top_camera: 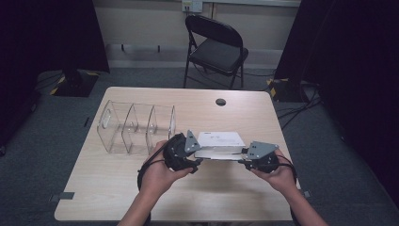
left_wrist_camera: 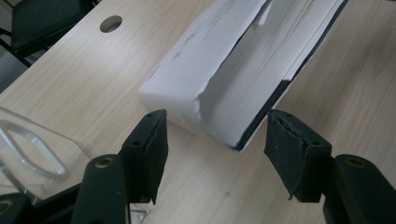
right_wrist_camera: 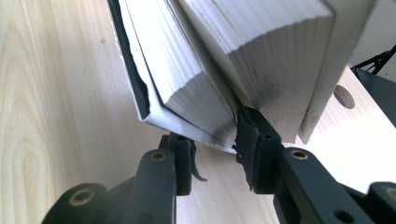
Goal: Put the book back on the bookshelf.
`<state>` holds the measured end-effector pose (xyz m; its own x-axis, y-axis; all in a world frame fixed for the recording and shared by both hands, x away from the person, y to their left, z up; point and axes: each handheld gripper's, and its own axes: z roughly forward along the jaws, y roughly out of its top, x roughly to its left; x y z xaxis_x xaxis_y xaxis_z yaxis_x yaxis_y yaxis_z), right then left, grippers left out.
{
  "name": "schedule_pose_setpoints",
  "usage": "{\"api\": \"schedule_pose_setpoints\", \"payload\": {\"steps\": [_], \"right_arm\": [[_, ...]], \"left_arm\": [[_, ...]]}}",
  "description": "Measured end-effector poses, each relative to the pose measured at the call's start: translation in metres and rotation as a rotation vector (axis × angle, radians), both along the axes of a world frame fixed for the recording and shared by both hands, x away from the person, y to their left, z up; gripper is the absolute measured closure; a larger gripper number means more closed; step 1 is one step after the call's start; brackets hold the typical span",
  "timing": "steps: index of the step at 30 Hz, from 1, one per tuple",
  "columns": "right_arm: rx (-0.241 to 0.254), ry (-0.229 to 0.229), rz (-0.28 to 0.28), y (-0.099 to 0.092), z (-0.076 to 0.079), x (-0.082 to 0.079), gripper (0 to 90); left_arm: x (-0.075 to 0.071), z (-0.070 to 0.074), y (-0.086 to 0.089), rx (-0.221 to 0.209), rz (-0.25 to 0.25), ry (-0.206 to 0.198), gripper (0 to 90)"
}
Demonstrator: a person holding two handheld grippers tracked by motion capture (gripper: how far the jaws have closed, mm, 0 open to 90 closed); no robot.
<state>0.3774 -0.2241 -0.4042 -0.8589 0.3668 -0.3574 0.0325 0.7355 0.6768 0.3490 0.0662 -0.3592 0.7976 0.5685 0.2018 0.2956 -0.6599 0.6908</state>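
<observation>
Tongs come first, starting at the left. Left tongs are wide open and hold nothing. The jaws stand on each side of the near end of the book, with a gap on both sides. I think they wait there so they can close on that end and share the load.

Just left of them stands a clear rack with slots. It sits on the table, near the book. The book may be going into one of those slots, but that is only my guess.

From the high view, the book lies in the middle of the table, between the two tongs, a little toward the person.

Right tongs are nearly closed. They pinch the lower part of the book: the bottom cover and some pages sit between the jaws. The rest of the pages fan open above the inner jaw, because only part of the book is gripped. That end looks tipped up, so the grip keeps it from dropping flat.
</observation>
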Motion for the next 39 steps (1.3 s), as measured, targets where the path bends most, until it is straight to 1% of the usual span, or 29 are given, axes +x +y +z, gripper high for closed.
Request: {"api": "schedule_pose_setpoints", "payload": {"steps": [1, 2, 5, 7, 8, 10, 11, 12, 13, 14, 15, 16, 18, 21, 22, 24, 25, 28, 29, 30, 31, 32, 33, 34, 35, 36, 37, 38, 39], "right_arm": [[0.003, 0.004, 0.002, -0.001, 0.001, 0.001, 68.2], [0.002, 0.007, 0.003, -0.001, 0.001, 0.001, 68.1], [-0.002, 0.022, 0.001, 0.000, 0.002, 0.001, 68.1], [0.010, 0.036, 0.002, 0.000, 0.003, 0.002, 68.0], [0.006, 0.041, -0.001, 0.000, 0.004, 0.002, 68.0], [0.005, 0.050, 0.000, 0.000, 0.005, 0.003, 67.9], [0.009, 0.060, 0.001, 0.000, 0.007, 0.004, 68.0], [0.009, 0.060, 0.001, 0.000, 0.007, 0.004, 68.0], [0.009, 0.066, -0.002, 0.000, 0.008, 0.006, 68.3], [0.009, 0.066, -0.002, 0.000, 0.008, 0.006, 68.3], [0.006, 0.069, -0.009, -0.001, 0.009, 0.007, 68.5], [0.006, 0.069, -0.009, -0.001, 0.009, 0.007, 68.5], [0.015, 0.080, -0.016, -0.003, 0.010, 0.009, 69.0], [0.012, 0.083, -0.017, -0.004, 0.011, 0.009, 69.7], [0.023, 0.097, -0.022, -0.006, 0.011, 0.009, 70.6], [0.016, 0.094, -0.021, -0.007, 0.011, 0.009, 71.0], [0.009, 0.092, -0.028, -0.008, 0.010, 0.009, 71.4], [0.018, 0.092, -0.034, -0.010, 0.010, 0.009, 72.3], [0.028, 0.104, -0.026, -0.011, 0.010, 0.009, 77.2], [0.025, 0.115, -0.018, -0.013, 0.011, 0.009, 83.8], [0.025, 0.115, -0.018, -0.013, 0.011, 0.009, 83.8], [0.035, 0.120, -0.009, -0.014, 0.012, 0.008, 88.8], [0.107, 0.172, 0.022, -0.017, 0.016, 0.010, 90.0], [0.111, 0.155, 0.025, -0.017, 0.019, 0.009, 90.0], [0.111, 0.155, 0.025, -0.017, 0.019, 0.009, 90.0], [0.103, 0.137, 0.027, -0.014, 0.024, 0.009, 90.0], [0.079, 0.145, 0.050, -0.008, 0.024, 0.006, 90.0], [0.079, 0.145, 0.050, -0.008, 0.024, 0.006, 90.0], [0.052, 0.155, 0.053, -0.007, 0.016, 0.002, 90.0]], "left_arm": [[-0.001, -0.001, 0.003, 0.002, 0.001, 0.001, 39.2], [-0.002, -0.004, 0.006, -0.022, 0.011, 0.006, 39.2], [-0.004, -0.010, 0.012, -0.021, 0.019, 0.019, 39.1], [-0.007, -0.020, 0.016, -0.038, 0.024, 0.026, 39.2], [-0.009, -0.032, 0.020, -0.045, 0.033, 0.047, 39.2], [-0.009, -0.036, 0.022, -0.031, 0.034, 0.051, 39.1], [-0.010, -0.051, 0.025, -0.042, 0.043, 0.079, 39.0], [-0.010, -0.051, 0.025, -0.042, 0.043, 0.079, 38.6], [-0.010, -0.064, 0.026, -0.026, 0.049, 0.103, 38.3], [-0.010, -0.064, 0.026, -0.026, 0.049, 0.103, 38.2], [-0.010, -0.075, 0.027, -0.025, 0.050, 0.119, 38.2], [-0.010, -0.075, 0.027, -0.025, 0.050, 0.119, 38.2], [-0.009, -0.090, 0.025, -0.023, 0.053, 0.142, 38.0], [-0.008, -0.097, 0.025, -0.018, 0.051, 0.152, 37.9], [-0.008, -0.102, 0.024, -0.024, 0.055, 0.157, 37.8], [-0.008, -0.104, 0.024, -0.019, 0.055, 0.160, 37.9], [-0.009, -0.107, 0.024, -0.001, 0.053, 0.162, 37.9], [-0.009, -0.109, 0.025, -0.016, 0.056, 0.161, 37.9], [-0.009, -0.109, 0.025, -0.024, 0.059, 0.155, 37.9], [-0.010, -0.109, 0.025, -0.017, 0.061, 0.160, 38.1], [-0.010, -0.109, 0.025, -0.017, 0.061, 0.160, 38.2], [-0.010, -0.109, 0.025, -0.013, 0.063, 0.170, 38.2], [-0.008, -0.111, 0.025, -0.018, 0.067, 0.158, 38.4], [-0.005, -0.111, 0.024, -0.008, 0.071, 0.149, 38.4], [-0.005, -0.111, 0.024, -0.008, 0.071, 0.149, 38.3], [-0.001, -0.110, 0.021, 0.024, 0.080, 0.164, 38.3], [-0.002, -0.113, 0.021, 0.033, 0.053, 0.139, 39.3], [-0.002, -0.113, 0.021, 0.033, 0.053, 0.139, 39.7], [-0.004, -0.115, 0.025, 0.033, 0.042, 0.136, 40.6]]}}
